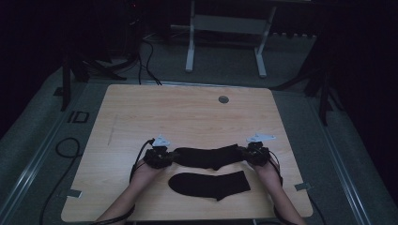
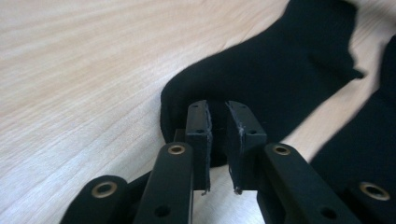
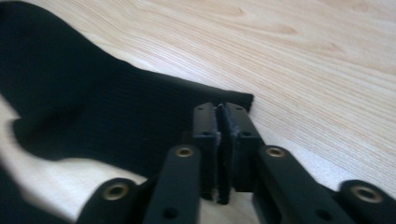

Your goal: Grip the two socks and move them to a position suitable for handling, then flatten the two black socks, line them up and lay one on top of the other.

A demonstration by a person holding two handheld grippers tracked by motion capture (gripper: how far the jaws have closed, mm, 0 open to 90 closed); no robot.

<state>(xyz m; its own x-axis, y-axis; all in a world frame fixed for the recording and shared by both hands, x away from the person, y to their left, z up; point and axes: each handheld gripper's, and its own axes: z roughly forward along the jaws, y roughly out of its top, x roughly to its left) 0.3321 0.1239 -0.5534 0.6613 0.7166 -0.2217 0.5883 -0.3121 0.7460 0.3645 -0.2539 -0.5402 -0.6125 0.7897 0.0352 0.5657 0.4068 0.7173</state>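
Observation:
Two black socks lie on the wooden table (image 1: 187, 112). The farther sock (image 1: 206, 157) stretches flat between my two grippers. My left gripper (image 1: 171, 157) is at its toe end. In the left gripper view that gripper (image 2: 217, 109) has a narrow gap between its pads, and the sock (image 2: 280, 70) lies at their tips without being pressed. My right gripper (image 1: 244, 153) is at the cuff end. In the right gripper view that gripper (image 3: 219, 109) has its pads almost together, pinching the edge of the ribbed cuff (image 3: 70, 93). The nearer sock (image 1: 209, 184) lies loose, closer to the person.
A round grey grommet (image 1: 223, 99) sits in the table's far side. A white stand (image 1: 190, 47) rests on the floor behind the table, and cables (image 1: 65, 147) lie on the floor at the left. Bare wood stretches beyond the socks.

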